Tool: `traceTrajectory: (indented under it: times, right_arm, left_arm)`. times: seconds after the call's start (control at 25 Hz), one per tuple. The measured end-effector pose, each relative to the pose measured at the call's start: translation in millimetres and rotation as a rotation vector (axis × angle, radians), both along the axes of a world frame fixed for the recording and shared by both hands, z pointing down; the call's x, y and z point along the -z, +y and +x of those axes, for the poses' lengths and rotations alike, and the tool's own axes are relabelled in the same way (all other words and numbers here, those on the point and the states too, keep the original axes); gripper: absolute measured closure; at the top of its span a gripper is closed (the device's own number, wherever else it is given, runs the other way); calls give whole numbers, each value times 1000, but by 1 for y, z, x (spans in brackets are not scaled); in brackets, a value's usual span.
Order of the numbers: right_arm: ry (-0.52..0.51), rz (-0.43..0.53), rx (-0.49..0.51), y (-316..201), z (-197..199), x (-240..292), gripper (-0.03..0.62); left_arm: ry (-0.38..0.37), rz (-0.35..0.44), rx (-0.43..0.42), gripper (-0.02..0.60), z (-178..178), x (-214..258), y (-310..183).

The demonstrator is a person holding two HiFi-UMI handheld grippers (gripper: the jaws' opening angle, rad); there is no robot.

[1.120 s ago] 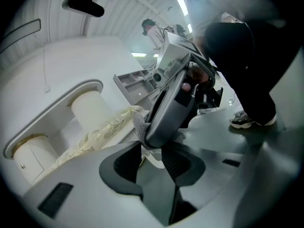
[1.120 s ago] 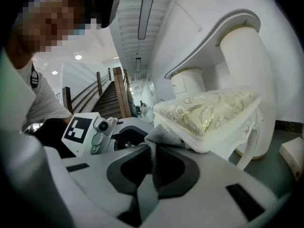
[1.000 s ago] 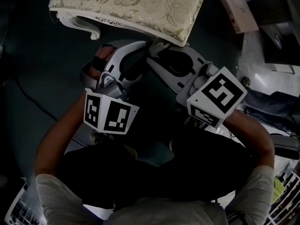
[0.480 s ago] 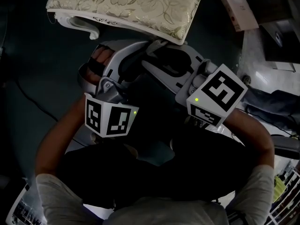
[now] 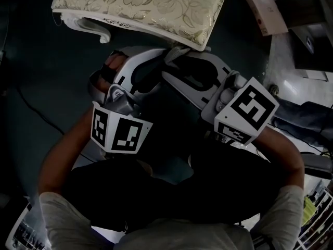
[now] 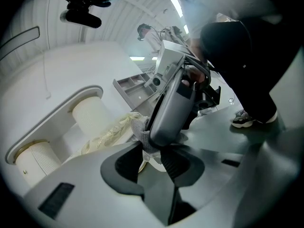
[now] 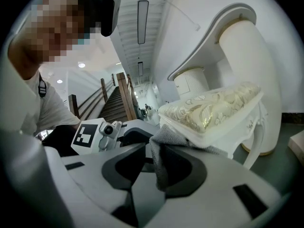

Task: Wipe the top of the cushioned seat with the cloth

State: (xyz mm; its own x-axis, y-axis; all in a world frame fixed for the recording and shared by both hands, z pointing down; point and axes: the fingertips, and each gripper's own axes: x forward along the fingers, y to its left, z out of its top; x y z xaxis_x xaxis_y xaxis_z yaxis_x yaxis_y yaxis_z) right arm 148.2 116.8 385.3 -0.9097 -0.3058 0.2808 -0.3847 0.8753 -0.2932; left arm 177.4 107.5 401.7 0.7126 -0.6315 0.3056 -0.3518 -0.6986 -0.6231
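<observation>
The cushioned seat, gold floral fabric on a white carved frame, stands at the top of the head view. Just below its front edge my two grippers meet tip to tip. A small grey cloth sits where they meet. My right gripper is open, its jaws have just been opening, and the cloth hangs against its right pad. My left gripper is open wide, its jaws have just been closing a little. The cloth lies at the mouth of the left jaws, under the right gripper's body.
Dark floor surrounds the seat, with a cable at the left. A cardboard box and a cluttered bench stand at the right. Behind the seat rise white round column bases.
The right gripper's jaws have spread wider around the cloth and its marker cube has shifted slightly right. Both hands stay where they were under the seat's edge.
</observation>
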Motion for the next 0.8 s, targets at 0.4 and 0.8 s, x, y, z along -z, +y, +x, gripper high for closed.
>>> traceTrajectory:
  times: [0.4,0.8]
  right_arm:
    - [-2,7,19,-1,-3,1,465]
    - [14,-82,19,2,9,-4,461]
  left_arm:
    - [-42,87,-7,446,-3,6,6]
    - [-3,67,-28,474,-1,7,4]
